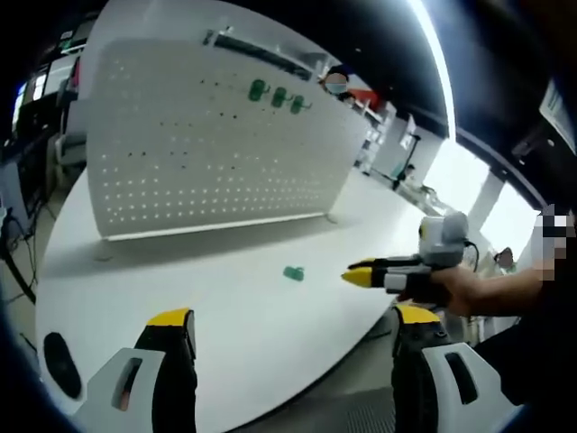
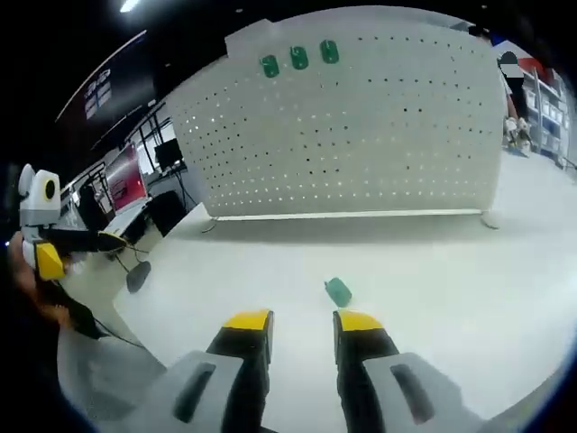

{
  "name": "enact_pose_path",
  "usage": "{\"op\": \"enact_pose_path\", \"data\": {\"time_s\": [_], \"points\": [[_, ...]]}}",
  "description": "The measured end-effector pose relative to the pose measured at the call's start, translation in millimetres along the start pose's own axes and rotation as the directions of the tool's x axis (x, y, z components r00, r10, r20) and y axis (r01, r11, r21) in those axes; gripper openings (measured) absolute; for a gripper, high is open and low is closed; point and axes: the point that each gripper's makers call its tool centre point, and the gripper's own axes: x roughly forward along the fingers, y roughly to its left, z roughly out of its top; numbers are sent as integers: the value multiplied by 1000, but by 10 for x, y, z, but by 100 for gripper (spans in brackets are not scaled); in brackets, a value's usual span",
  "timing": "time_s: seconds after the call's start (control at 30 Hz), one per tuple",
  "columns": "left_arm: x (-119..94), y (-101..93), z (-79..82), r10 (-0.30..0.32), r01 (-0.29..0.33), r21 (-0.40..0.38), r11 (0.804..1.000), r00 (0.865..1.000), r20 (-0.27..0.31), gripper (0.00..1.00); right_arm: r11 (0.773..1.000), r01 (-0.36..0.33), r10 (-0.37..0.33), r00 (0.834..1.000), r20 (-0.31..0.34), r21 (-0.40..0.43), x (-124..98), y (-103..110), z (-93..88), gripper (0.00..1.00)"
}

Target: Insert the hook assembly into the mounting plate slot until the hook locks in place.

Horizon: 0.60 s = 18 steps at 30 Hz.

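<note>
Three green hooks (image 2: 298,58) hang on the pegboard (image 2: 361,135).

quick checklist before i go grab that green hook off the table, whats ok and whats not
1. Loose green hook lies free on the white table, nothing on it: ok.
2. Right gripper open, jaws empty, hook just ahead of the tips: ok.
3. Left gripper open and empty: ok.
4. Pegboard stands upright behind the hook, three green hooks already on its top rows: ok.
5. Free slot for this hook: cannot tell, holes too small.
6. Which way the hook's catch faces: cannot tell.
</note>
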Motion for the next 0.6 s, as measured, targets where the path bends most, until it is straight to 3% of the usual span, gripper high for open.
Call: {"op": "enact_pose_path", "data": {"time_s": [0.33, 0.5, 0.6], "points": [[96, 101, 22, -8, 7, -10, 1000, 1000, -19, 90, 980, 39, -32, 999, -42, 197, 417, -129, -103, 22], [147, 146, 10, -12, 11, -12, 1000, 999, -34, 90, 948, 57, -44, 998, -50, 312, 612, -157, -114, 21], [173, 165, 13, -15, 14, -15, 1000, 999, -39, 90, 913, 74, -53, 997, -64, 402, 725, -144, -154, 21]]}}
